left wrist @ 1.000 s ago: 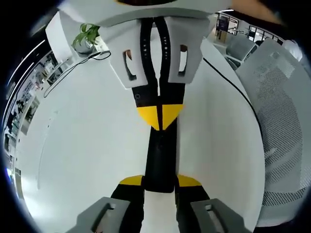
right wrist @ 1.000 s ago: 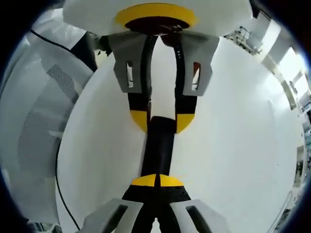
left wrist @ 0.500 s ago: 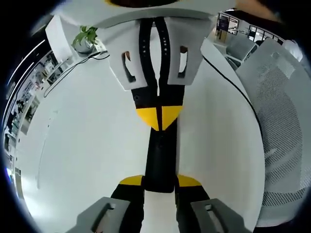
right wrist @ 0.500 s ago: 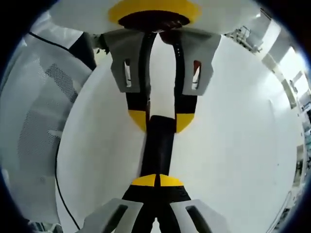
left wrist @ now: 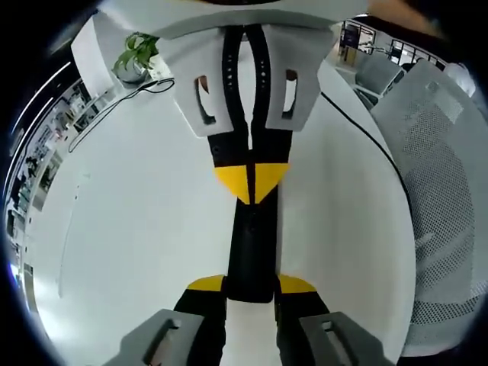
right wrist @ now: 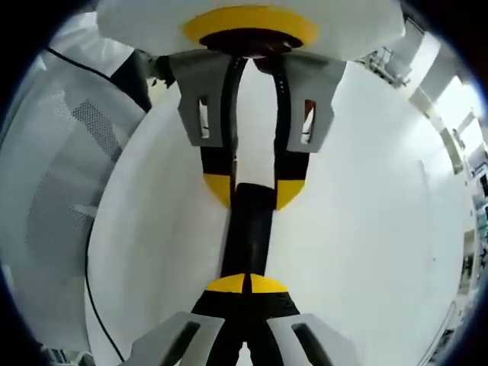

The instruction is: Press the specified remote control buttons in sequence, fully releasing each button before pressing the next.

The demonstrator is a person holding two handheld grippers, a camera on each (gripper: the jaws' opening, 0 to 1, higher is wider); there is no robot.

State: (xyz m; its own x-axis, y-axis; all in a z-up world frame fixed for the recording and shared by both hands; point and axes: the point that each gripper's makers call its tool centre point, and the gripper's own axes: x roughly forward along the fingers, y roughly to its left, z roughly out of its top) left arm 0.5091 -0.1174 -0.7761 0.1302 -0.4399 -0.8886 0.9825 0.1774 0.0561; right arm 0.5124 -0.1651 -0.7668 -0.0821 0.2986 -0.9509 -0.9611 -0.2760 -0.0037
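Note:
A slim black remote control (left wrist: 252,248) lies lengthwise on the white table (left wrist: 137,229). My left gripper (left wrist: 252,284) is shut on its near end, a yellow tip on each side. My right gripper (left wrist: 250,179) comes in from the top of the left gripper view. Its yellow tips are shut together and rest on the remote's far end. In the right gripper view the right gripper (right wrist: 248,284) sits shut over the remote control (right wrist: 250,229). The left gripper (right wrist: 253,191) clamps the other end there. The buttons are hidden.
A black cable (left wrist: 114,107) runs across the table toward a potted plant (left wrist: 136,55) at the far edge. Another cable (left wrist: 366,130) follows the table's right edge. A grey mesh chair (left wrist: 438,175) stands beside the table, also seen as the chair (right wrist: 53,191).
Both views wobble slightly. The grippers and the remote keep their places.

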